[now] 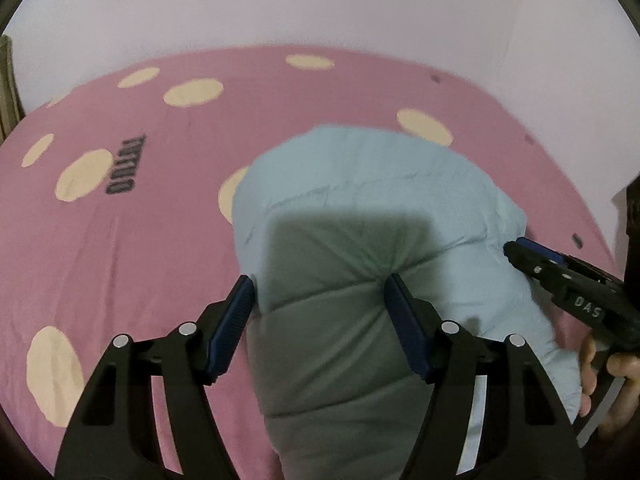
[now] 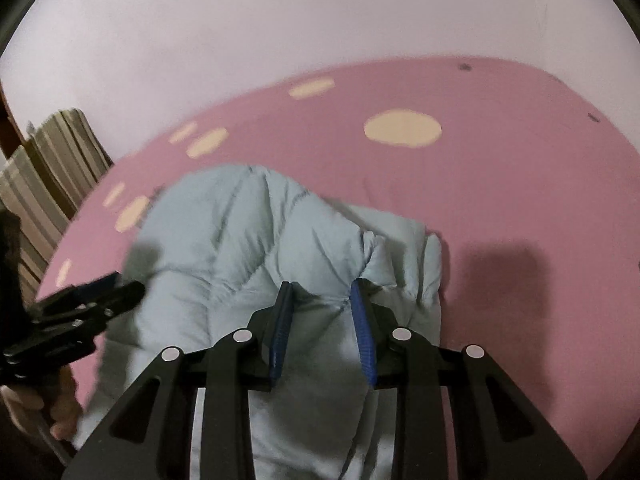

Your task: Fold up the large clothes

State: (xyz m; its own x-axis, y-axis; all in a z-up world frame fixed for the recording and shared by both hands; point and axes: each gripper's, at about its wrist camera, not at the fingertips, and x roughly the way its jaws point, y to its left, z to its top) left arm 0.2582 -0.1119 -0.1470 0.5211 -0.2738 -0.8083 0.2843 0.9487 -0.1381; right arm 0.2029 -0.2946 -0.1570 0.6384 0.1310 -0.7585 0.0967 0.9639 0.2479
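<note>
Jacket (image 1: 360,200): pale blue, quilted, puffy, centre frame.
Sheet (image 1: 120,240): pink, cream ovals.
Left gripper (image 1: 320,292): wide, clamping padded fold.
Right gripper (image 2: 322,292): narrow, pinching quilted fabric.

Pale blue quilted jacket (image 1: 360,184); pink sheet (image 1: 160,240), cream spots

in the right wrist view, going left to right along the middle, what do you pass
striped stack → left gripper → light blue puffy jacket → right gripper clamping a fold of it → bare pink spotted sheet
</note>
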